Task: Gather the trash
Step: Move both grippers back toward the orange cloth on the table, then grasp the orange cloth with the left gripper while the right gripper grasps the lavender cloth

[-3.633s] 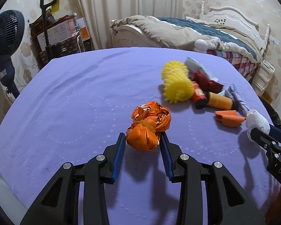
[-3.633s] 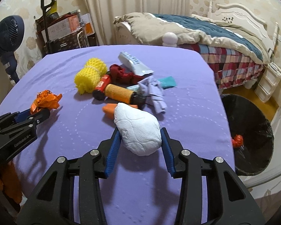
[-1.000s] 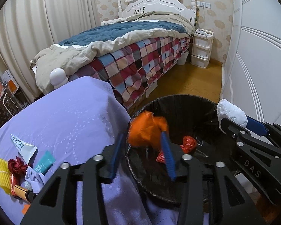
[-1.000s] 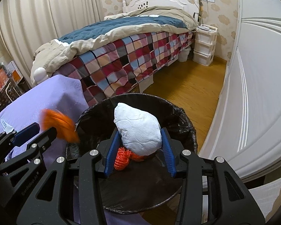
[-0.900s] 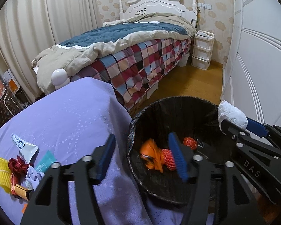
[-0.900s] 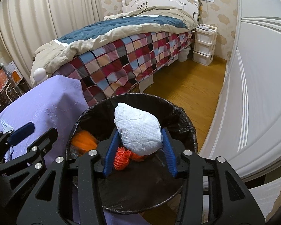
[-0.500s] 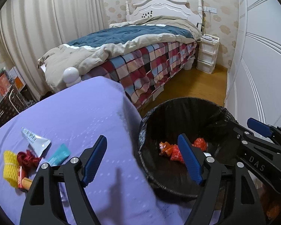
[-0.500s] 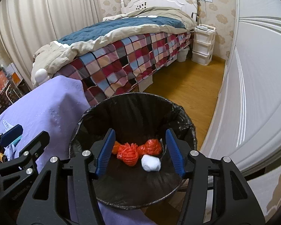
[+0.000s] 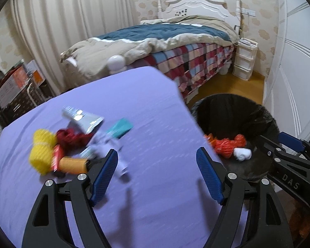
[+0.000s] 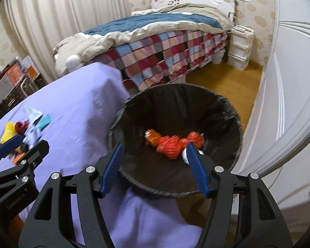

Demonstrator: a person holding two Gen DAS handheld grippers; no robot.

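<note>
Returning for more trash, the left gripper (image 9: 156, 168) stands apart and empty; the right gripper (image 10: 155, 165), jaws opening, holds nothing. Approach the litter pile (image 9: 72, 144) near the table's (image 9: 155, 206) left edge, jaws wide.

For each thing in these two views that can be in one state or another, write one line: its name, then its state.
left gripper: open, nothing between its jaws
right gripper: jaws opening, nothing between them
trash bin: open-topped, lined with a black bag, partly filled
orange wads: lying in the bin
white wad: lying in the bin
yellow net: on the purple cloth, uncollected
orange bottle: lying on its side
</note>
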